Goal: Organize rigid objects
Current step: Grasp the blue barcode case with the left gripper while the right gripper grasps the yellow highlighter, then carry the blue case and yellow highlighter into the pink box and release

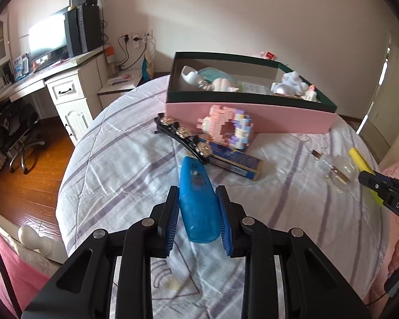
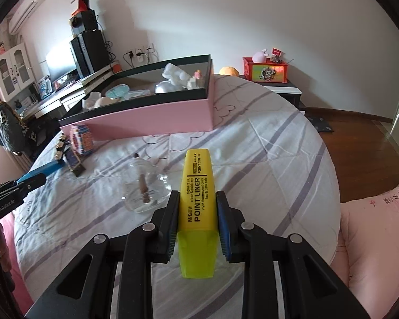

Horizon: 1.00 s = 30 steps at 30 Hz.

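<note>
Both grippers loaded: blue highlighter on the left, yellow highlighter on the right, pink box ahead on the bed.

Left to right: left gripper [image 1: 198,212] is clamped across the mid-body of the blue highlighter [image 1: 196,199], pads flat on its two sides, tip toward the pink box [image 1: 252,117]; it looks lifted just off the quilt [image 1: 119,164]. Judged light, stiff, smooth plastic; may slip or pivot if gripped nearer an end. Between the hands lie a black hair clip [image 1: 181,135], a pink block figure [image 1: 227,127], a dark blue carton [image 1: 234,162] and a clear glass bottle [image 2: 143,188], which is likely fragile and round, so best taken at the neck. Right gripper [image 2: 198,212] is closed on the yellow highlighter [image 2: 196,199] at its waist, above the translucent cap; same light, rigid handling expected.
</note>
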Motion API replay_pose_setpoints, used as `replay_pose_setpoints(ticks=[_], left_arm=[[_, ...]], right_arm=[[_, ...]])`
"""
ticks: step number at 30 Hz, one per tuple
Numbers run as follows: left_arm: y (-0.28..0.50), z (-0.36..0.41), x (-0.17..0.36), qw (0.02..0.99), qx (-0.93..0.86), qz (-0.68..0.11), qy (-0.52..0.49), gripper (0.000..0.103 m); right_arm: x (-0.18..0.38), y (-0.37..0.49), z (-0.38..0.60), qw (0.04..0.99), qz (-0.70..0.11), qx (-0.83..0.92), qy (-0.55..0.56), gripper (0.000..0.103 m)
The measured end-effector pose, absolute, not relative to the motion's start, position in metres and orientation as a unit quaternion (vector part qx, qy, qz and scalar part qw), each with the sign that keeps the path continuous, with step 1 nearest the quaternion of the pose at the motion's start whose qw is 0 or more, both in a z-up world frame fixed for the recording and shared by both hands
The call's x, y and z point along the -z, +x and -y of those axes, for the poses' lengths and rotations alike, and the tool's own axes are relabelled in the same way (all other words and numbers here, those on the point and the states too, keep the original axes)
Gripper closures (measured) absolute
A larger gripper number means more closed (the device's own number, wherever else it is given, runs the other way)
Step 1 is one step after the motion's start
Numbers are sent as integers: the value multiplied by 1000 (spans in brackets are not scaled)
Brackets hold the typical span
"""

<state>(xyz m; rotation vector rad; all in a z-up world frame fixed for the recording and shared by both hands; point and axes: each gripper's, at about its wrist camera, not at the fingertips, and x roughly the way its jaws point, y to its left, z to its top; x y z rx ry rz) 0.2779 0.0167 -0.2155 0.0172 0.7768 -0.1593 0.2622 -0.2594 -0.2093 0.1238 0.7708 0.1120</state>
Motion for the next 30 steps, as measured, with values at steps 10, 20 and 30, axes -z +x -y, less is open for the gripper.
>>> replay_pose_setpoints(ticks=[10, 20, 30], left_arm=[[255, 6, 196, 930, 100, -354, 23, 77], [241, 22, 163, 940, 118, -317, 37, 80], [257, 40, 134, 946, 143, -286, 55, 80]], right_arm=[[184, 247, 248, 933, -347, -73, 57, 76], [157, 239, 231, 941, -319, -102, 44, 76], [126, 256, 218, 948, -290, -127, 23, 76]])
